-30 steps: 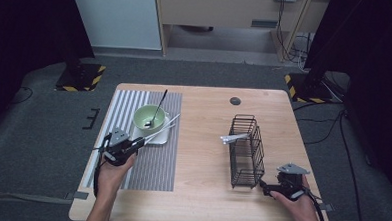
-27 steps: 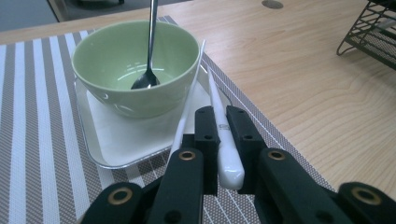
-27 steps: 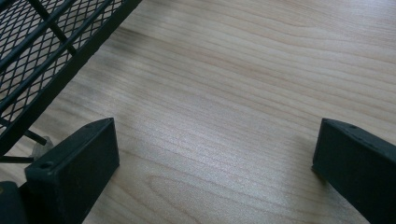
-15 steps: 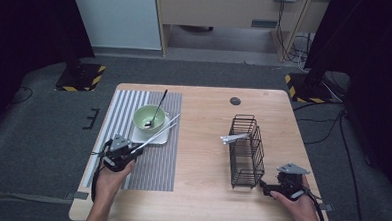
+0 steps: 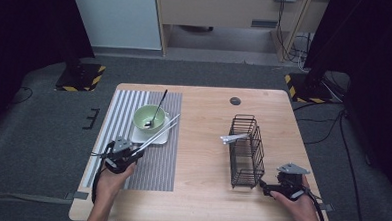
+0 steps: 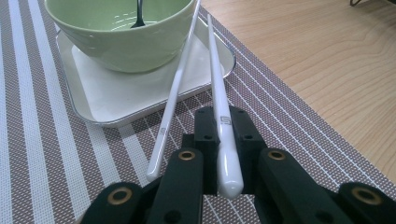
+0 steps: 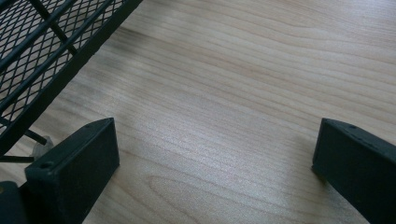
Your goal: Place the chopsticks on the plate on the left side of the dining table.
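Left gripper (image 5: pixel 127 155), lower left of the high view, over the striped placemat (image 5: pixel 156 164). Its jaws are pressed on the thick end of one white chopstick (image 6: pixel 223 140); in the left gripper view that stick runs from between the jaws at bottom centre up toward the green bowl (image 6: pixel 121 32). The second chopstick (image 6: pixel 170 112) lies just beside it on the left, outside the jaws, its butt on the mat and its shaft leaning over the rim of the white square plate (image 6: pixel 116 100) under the bowl. Whether the two sticks touch near their tips, cannot tell.

Bowl sits centre-left of the table in the high view, with a dark-handled spoon (image 5: pixel 158 109) standing in it, handle pointing to the upper part of the frame.

Right gripper (image 5: pixel 273 190), lower right of the high view, low over bare wooden table (image 7: pixel 243 93), jaws spread wide with nothing between them. Black wire basket (image 5: pixel 246 150) just to its left; one white utensil (image 5: pixel 234 138) pokes out of the basket's left side, kind not clear.

Judgement: clearing the setting into the basket looks early on. One item seems stowed; one chopstick gripped but not carried across. Left: that chopstick, its partner, the spoon.
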Available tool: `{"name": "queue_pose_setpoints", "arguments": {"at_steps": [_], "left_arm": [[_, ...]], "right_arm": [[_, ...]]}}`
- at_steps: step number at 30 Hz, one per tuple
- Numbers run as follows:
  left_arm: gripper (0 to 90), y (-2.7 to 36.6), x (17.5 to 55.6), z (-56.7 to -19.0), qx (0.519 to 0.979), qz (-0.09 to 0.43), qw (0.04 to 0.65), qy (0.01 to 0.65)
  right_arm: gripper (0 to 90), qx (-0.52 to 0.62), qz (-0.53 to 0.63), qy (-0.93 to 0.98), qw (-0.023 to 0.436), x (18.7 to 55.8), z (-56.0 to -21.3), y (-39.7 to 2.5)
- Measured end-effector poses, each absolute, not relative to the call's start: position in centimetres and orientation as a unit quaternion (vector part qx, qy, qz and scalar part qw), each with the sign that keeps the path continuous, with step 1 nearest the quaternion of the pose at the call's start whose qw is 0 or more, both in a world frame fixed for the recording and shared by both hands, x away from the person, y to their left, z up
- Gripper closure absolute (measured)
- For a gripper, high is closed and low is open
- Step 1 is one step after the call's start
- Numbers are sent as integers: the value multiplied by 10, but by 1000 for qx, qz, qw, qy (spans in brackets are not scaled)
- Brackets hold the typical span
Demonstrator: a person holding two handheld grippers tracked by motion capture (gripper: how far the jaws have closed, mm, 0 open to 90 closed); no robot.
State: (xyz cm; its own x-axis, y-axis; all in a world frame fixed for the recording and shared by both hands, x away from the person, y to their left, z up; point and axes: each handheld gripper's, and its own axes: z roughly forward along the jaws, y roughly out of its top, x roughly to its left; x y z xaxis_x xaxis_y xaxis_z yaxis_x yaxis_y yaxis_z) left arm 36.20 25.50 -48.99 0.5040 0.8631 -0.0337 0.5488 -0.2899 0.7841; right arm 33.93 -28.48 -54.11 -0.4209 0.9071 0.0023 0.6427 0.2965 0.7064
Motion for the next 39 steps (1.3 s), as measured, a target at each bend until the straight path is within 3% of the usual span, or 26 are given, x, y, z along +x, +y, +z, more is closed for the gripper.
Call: {"name": "queue_pose_setpoints", "arguments": {"at_steps": [39], "left_arm": [[827, 246, 371, -507, 798, 190, 349, 454]], "right_arm": [[4, 498, 323, 779, 204, 339, -541, -285]]}}
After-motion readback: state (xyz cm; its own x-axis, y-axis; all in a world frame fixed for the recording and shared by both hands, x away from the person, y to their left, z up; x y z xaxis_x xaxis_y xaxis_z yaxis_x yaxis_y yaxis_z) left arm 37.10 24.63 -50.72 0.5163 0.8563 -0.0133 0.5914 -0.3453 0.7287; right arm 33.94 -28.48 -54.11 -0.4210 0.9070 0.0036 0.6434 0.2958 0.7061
